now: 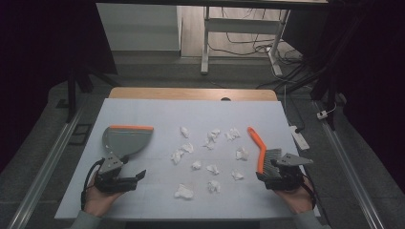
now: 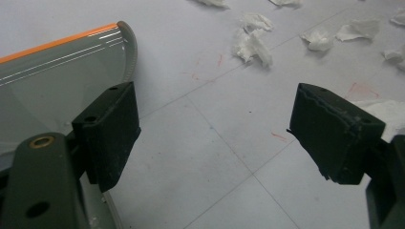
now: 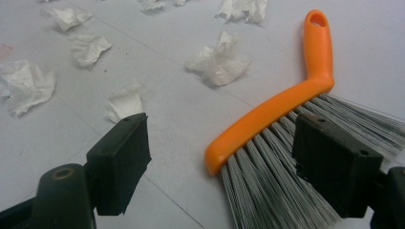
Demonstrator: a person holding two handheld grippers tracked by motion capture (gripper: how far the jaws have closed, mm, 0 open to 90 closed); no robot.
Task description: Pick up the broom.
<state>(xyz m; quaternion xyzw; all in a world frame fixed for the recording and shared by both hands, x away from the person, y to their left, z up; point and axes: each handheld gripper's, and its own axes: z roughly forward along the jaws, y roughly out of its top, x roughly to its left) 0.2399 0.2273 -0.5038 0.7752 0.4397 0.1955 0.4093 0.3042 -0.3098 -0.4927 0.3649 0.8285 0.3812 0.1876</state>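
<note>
A white table [image 1: 143, 109] is lying under everything, its far wooden edge showing beyond the mat. On its left part a grey dustpan [image 1: 123, 139] with an orange lip is lying flat, its mouth facing away from the person. The left gripper [image 1: 138, 175] is hovering just near the pan's handle end, its jaws standing spread wide with nothing between them; in the left gripper view the pan's curved wall [image 2: 62, 71] is sitting just beside and behind the left-hand jaw, apart from the pads.

On the right part an orange-handled brush [image 1: 259, 148] is lying with grey bristles toward the person. The right gripper [image 1: 263, 175] is poised right at the bristle end, jaws likewise spread; in the right gripper view the bristles [image 3: 267, 181] are lying between the jaws, close to one, and whether they touch it I cannot tell.

Crumpled paper scraps [image 1: 210, 138] are lying scattered between pan and brush.
</note>
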